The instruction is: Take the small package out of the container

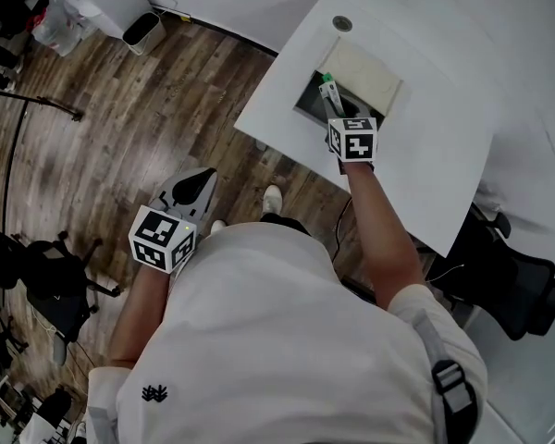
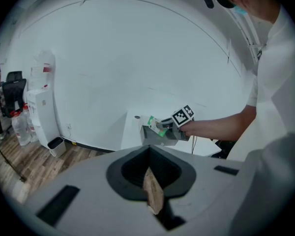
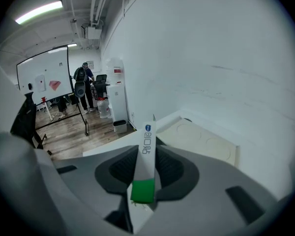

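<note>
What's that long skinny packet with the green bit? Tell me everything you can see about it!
The small package is a long, thin, flat stick packet. It is mostly white, with a bright green band at one end and a small round blue mark with blue print near the other. The wrapper looks smooth. The right claw pinches it, so it stands almost upright, white end up. It is above the open grey container and seems to touch only the claw.

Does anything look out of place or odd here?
Nothing spilled or damaged. One oddity: the left gripper, out over the wood floor, pinches a tan strip; the right gripper holds the small package.
</note>
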Tool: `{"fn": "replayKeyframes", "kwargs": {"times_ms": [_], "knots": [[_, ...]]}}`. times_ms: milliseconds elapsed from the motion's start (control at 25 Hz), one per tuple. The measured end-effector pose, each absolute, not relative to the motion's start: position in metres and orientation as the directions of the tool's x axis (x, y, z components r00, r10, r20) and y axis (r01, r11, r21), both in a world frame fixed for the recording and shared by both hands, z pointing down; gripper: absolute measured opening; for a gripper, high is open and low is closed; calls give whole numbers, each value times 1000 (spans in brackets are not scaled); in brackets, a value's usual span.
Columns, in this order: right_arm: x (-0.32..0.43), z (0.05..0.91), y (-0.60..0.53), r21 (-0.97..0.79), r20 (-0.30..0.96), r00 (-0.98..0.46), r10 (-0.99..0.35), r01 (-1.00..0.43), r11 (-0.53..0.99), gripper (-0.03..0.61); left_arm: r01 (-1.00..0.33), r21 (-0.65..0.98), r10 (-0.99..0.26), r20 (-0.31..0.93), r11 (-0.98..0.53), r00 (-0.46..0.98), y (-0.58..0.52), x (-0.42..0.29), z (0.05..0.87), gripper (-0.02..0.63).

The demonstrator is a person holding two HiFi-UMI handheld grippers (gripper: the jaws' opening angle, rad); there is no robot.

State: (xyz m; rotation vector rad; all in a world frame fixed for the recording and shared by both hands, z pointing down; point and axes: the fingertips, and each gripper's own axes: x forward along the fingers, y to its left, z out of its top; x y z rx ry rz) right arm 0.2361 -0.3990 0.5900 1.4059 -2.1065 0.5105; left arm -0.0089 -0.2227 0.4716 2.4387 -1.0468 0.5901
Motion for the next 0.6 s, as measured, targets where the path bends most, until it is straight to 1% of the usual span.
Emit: {"fn": "replayKeyframes", "kwargs": {"times_ms": [280,600], "knots": [[218,542,-361,15,585,-301,-753,-925,380,94,-715,219,-554,498,-664,667,-205,-26,466,6],[189,513,-300,-11,553,-302,-776,-935,355,94,-673,227,-522,478,-704,707,-180,-50,468,6]]}}
